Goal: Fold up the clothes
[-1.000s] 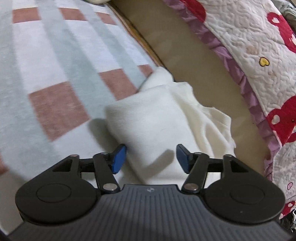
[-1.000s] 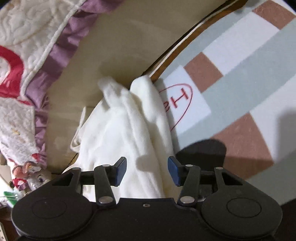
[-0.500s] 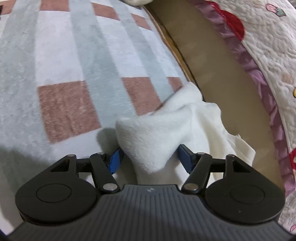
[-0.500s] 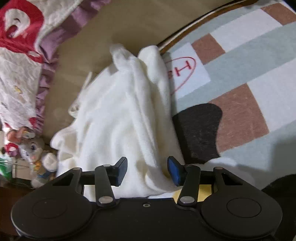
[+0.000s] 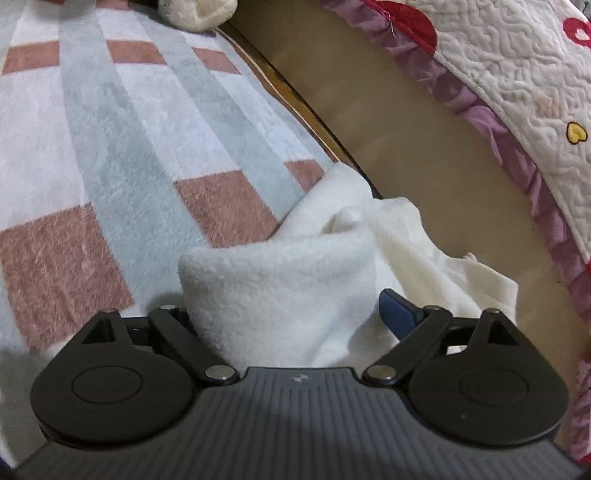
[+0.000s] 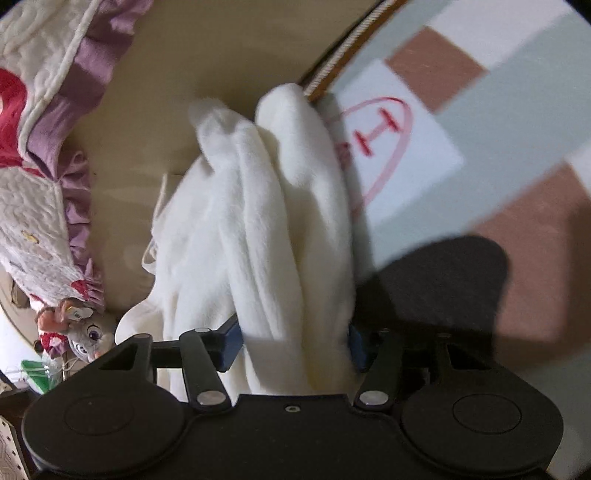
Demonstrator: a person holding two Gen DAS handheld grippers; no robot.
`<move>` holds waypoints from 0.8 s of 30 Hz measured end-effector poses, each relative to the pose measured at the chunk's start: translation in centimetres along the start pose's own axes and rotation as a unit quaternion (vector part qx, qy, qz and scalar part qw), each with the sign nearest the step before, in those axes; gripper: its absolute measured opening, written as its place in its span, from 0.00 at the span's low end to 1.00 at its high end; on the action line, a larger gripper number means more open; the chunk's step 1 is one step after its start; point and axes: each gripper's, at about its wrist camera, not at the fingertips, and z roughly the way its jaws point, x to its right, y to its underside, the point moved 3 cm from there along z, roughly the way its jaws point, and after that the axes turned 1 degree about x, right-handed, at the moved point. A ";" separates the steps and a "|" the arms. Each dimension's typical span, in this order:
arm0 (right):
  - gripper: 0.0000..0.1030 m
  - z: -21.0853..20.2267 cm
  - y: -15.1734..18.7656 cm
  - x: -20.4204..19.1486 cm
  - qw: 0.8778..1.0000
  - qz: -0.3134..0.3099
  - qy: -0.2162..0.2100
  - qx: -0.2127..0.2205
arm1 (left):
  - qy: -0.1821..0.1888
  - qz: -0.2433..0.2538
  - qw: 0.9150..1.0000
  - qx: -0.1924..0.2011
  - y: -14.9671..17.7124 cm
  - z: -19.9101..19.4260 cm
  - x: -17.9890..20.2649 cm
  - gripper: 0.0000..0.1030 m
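Note:
A white fleece garment (image 5: 280,280) lies bunched along the edge of a plaid blanket (image 5: 129,147), spilling onto a tan surface (image 5: 369,92). My left gripper (image 5: 291,314) straddles a raised fold of it. Its jaws are opening, the cloth hides the left pad, and the right blue pad (image 5: 397,314) stands just beside the fold. In the right wrist view the same garment (image 6: 266,206) runs in long folds away from my right gripper (image 6: 293,343). Those jaws are opening too, with a thick fold filling the gap between the blue pads.
A quilted cover with a purple frill and red prints (image 5: 517,74) borders the tan surface, seen also in the right wrist view (image 6: 37,66). A plush toy (image 6: 83,328) lies at its lower edge. Another pale bundle (image 5: 199,11) sits at the blanket's far end.
Both grippers have closed in on the garment. The left one pushed forward so a fold now rises between its jaws and covers one pad. The right one sank until folds fill its gap.

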 end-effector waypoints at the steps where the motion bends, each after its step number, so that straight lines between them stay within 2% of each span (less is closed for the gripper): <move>1: 0.60 0.2 0.2 -0.4 1.000 -0.022 0.001 0.002 | -0.005 0.010 1.000 -0.013 -0.1 0.4 0.1 0.29; 2: 0.48 0.3 0.3 -0.9 0.999 -0.046 0.004 0.002 | -0.008 0.019 1.000 -0.024 -0.2 0.8 0.2 0.23; 3: 0.34 0.4 0.5 -1.3 0.997 -0.071 0.009 0.002 | -0.006 0.021 0.999 -0.025 -0.5 0.7 0.3 0.22; 4: 0.25 0.4 0.3 -1.3 0.998 -0.066 -0.003 0.002 | -0.004 0.022 0.999 -0.022 -0.7 0.4 0.4 0.21; 8: 0.23 -1.0 -0.6 -0.9 0.997 0.004 -0.072 0.003 | 0.004 0.027 0.999 -0.021 -1.6 -1.7 1.3 0.20; 9: 0.22 -1.7 -0.7 -1.2 0.997 0.006 -0.076 0.000 | 0.007 0.032 0.999 -0.023 -1.8 -2.4 1.6 0.19; 13: 0.20 -4.1 -0.8 -3.4 0.996 -0.015 -0.055 -0.067 | 0.024 0.064 0.997 -0.039 -2.3 -5.7 2.2 0.19; 16: 0.20 -6.1 -0.7 -5.3 0.990 -0.079 -0.032 -0.116 | 0.036 0.095 0.994 -0.051 -1.5 -9.5 1.6 0.19; 18: 0.20 -8.0 -0.2 -6.0 0.983 -0.108 -0.026 -0.144 | 0.048 0.089 0.993 -0.058 -0.6 -12.5 0.4 0.19; 19: 0.20 -8.5 0.4 -6.2 0.979 -0.125 -0.019 -0.158 | 0.043 0.089 0.993 -0.063 0.0 -13.7 -0.5 0.19; 21: 0.24 -8.6 2.2 -5.9 0.960 -0.184 0.033 -0.208 | 0.003 0.101 0.992 -0.079 1.9 -14.8 -2.9 0.21; 23: 0.34 -8.1 3.1 -4.3 0.948 -0.203 0.109 -0.220 | -0.035 0.110 0.989 -0.096 3.6 -15.7 -5.3 0.23; 24: 0.34 -7.9 3.0 -3.6 0.944 -0.207 0.139 -0.216 | -0.044 0.106 0.988 -0.103 4.3 -15.5 -6.4 0.24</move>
